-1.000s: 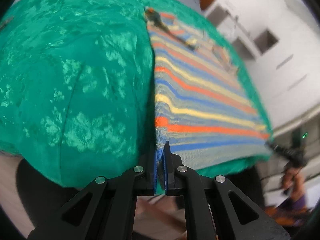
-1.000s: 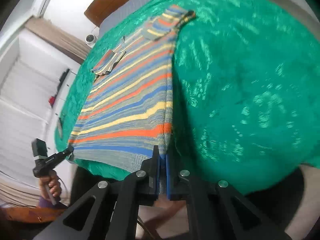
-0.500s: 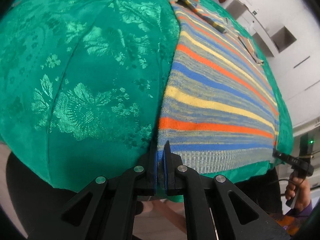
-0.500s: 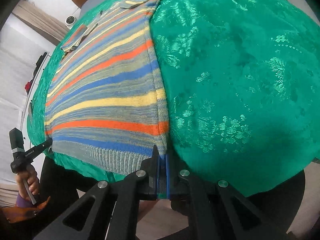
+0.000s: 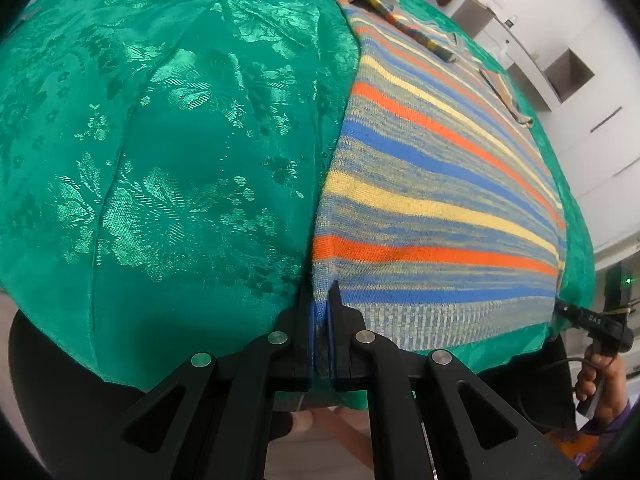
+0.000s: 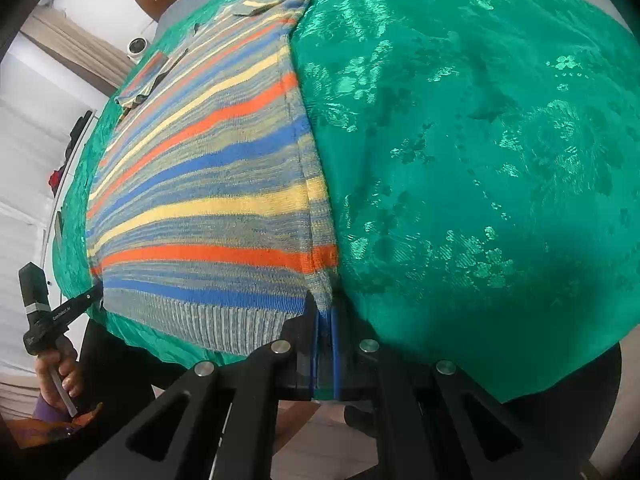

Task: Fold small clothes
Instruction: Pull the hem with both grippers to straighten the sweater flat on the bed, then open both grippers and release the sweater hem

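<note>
Both grippers had come down toward the green floral damask cloth (image 5: 160, 168) covering the surface, so the striped knitted sweater (image 5: 432, 208) lay flatter than a second earlier. At 6 o'clock in the left wrist view, the left gripper (image 5: 320, 312) had its fingers clamped on the sweater's near hem corner. At 6 o'clock in the right wrist view, the right gripper (image 6: 325, 316) pinched the opposite hem corner. The sweater (image 6: 208, 208) stretched from 6 toward 12 o'clock.

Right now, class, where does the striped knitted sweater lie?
The striped knitted sweater lies flat on the green patterned tablecloth, right of centre in the left wrist view, its near hem corners pinched by both grippers.
</note>
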`<state>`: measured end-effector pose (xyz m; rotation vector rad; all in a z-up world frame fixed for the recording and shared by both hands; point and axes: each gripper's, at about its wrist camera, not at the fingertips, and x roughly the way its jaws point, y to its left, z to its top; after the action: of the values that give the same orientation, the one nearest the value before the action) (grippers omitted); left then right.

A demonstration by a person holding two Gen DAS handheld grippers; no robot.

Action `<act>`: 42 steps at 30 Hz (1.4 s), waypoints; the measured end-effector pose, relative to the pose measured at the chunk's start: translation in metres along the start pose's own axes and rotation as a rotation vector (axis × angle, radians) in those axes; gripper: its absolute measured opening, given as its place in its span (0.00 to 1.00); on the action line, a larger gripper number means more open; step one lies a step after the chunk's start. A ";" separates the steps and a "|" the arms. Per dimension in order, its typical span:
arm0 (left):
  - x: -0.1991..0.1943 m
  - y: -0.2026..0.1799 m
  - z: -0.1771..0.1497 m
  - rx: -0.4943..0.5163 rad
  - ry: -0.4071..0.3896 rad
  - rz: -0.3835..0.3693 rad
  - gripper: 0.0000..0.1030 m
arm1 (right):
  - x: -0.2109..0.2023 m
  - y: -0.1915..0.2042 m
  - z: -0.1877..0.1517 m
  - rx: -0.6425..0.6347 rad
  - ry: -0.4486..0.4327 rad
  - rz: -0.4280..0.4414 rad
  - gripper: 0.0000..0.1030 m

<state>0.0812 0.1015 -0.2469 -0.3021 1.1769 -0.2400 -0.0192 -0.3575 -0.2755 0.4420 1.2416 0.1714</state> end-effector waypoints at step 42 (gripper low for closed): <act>-0.116 -0.012 0.016 -0.078 -0.241 0.228 0.80 | -0.034 0.123 0.205 -0.719 -0.252 -0.284 0.63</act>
<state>0.0527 0.1313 -0.1362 -0.2544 0.9730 0.0415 0.1756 -0.3063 -0.1430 -0.3271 0.9039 0.2930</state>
